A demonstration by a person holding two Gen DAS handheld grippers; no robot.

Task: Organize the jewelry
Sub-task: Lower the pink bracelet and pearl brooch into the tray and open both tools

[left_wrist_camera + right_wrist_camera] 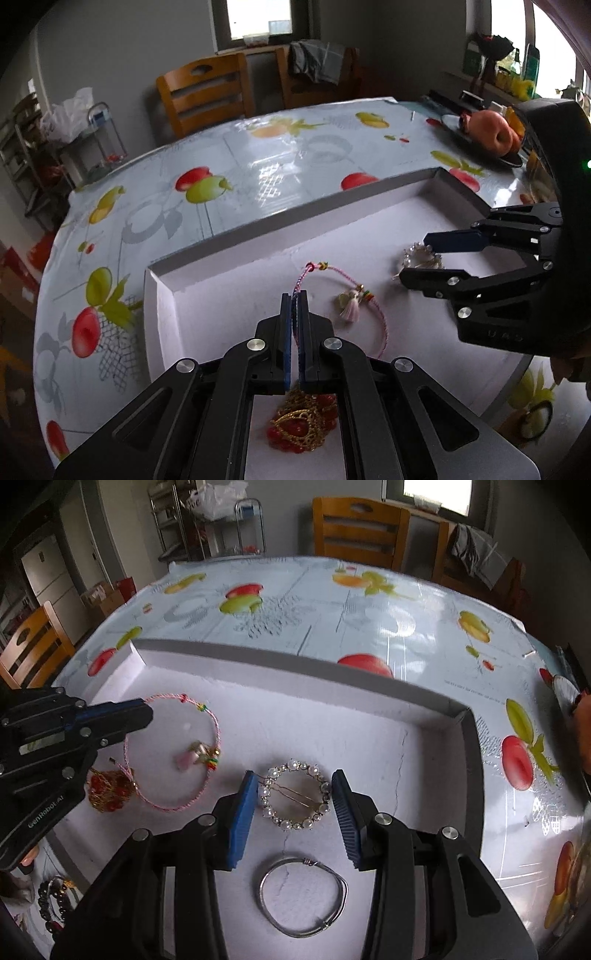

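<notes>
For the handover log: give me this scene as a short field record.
container: shallow white cardboard tray on fruit-print tablecloth
left hand-held gripper: shut on pink braided cord bracelet
right hand-held gripper: open, either side of round pearl brooch
also in tray: silver wire bangle; red-bead and gold-chain bundle

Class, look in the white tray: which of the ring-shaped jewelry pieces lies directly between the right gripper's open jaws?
The pearl-studded ring brooch. The plain silver bangle lies nearer the camera, and the pink cord bracelet lies off by the left gripper.
</notes>
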